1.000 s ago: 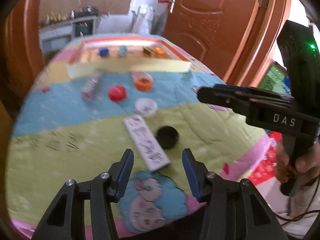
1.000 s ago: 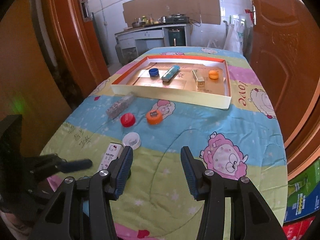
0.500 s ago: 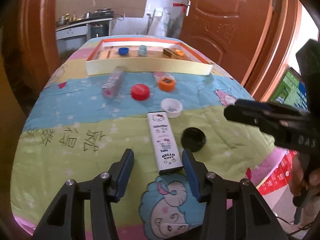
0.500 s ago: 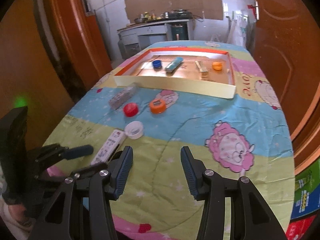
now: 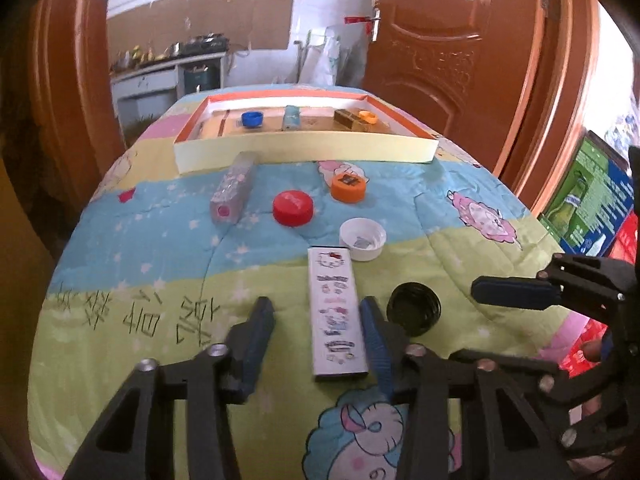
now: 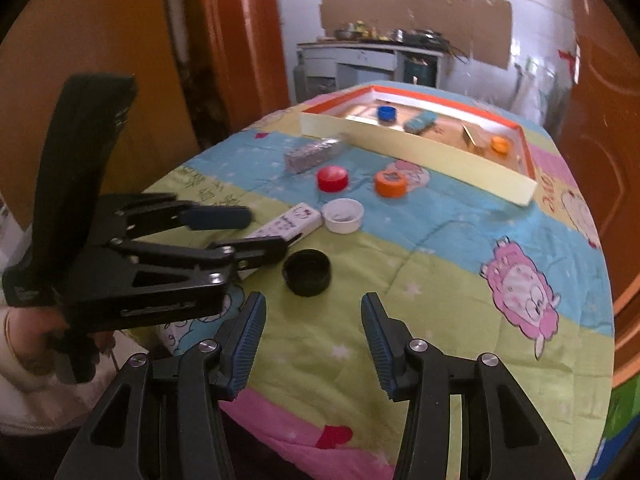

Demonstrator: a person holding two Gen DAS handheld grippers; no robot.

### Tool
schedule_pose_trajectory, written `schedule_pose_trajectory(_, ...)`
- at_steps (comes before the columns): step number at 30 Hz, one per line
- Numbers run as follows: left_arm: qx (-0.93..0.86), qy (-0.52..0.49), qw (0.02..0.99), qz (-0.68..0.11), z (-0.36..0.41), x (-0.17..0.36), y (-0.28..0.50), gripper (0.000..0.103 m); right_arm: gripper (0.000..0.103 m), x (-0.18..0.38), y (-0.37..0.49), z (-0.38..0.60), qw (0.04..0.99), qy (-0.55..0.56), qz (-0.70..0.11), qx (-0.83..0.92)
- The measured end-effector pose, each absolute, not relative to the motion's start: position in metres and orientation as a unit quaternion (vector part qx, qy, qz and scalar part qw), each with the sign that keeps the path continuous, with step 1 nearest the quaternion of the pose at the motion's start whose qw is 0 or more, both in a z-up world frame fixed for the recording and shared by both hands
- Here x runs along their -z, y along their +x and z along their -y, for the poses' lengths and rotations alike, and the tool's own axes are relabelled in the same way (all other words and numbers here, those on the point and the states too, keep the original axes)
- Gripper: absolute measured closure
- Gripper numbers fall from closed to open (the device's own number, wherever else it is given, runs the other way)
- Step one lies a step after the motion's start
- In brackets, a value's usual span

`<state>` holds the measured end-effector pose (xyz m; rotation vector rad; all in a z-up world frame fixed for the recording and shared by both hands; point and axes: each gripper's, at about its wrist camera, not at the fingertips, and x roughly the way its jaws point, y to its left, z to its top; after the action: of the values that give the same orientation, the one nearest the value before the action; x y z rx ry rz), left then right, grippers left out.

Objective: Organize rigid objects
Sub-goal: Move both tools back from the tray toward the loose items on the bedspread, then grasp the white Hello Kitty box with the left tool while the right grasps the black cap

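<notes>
We see a lived-in home. The table is covered with a soft quilted cloth (image 5: pixel 168 248) in blue, green and pink bands, printed with cartoon sheep. Carved reddish-brown wooden doors (image 5: pixel 436 52) stand around it. Beyond, through the doorway, we find a plain kitchen corner: a grey counter (image 6: pixel 360 58) crowded with pots and bottles against a white tiled wall (image 6: pixel 304 4) patched with flat brown cardboard sheets (image 6: pixel 416 12). Printed cartons (image 5: pixel 588 196) sit by the floor.
</notes>
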<state>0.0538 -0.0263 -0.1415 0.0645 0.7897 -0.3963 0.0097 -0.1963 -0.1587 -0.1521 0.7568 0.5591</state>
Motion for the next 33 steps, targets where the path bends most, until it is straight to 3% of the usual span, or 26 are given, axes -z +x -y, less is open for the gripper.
schedule_pose_trajectory(2, 0.196, 0.029, 0.905, -0.375, 0.024, 0.142, 0.055, 0.076, 0.052, 0.165, 0.012, 0.191, 0.886, -0.083, -0.368, -0.269)
schedule_pose_trajectory(6, 0.212, 0.024, 0.903, -0.372, 0.018, 0.142, 0.057, 0.077, 0.053, 0.169, 0.018, 0.185, 0.888, -0.093, -0.362, -0.269)
schedule_pose_trajectory(8, 0.213, 0.028, 0.903, -0.371, 0.018, 0.142, 0.057, 0.077, 0.066, 0.169, 0.024, 0.181, 0.888, -0.091, -0.361, -0.270)
schedule_pose_trajectory(10, 0.215, 0.026, 0.904, -0.369, 0.017, 0.142, 0.057, 0.077, 0.073, 0.170, 0.029, 0.178, 0.888, -0.089, -0.359, -0.275)
schedule_pose_trajectory(33, 0.208, 0.007, 0.906, -0.368, 0.001, 0.142, 0.058, 0.077, 0.068, 0.170, 0.044, 0.158, 0.887, -0.111, -0.360, -0.267)
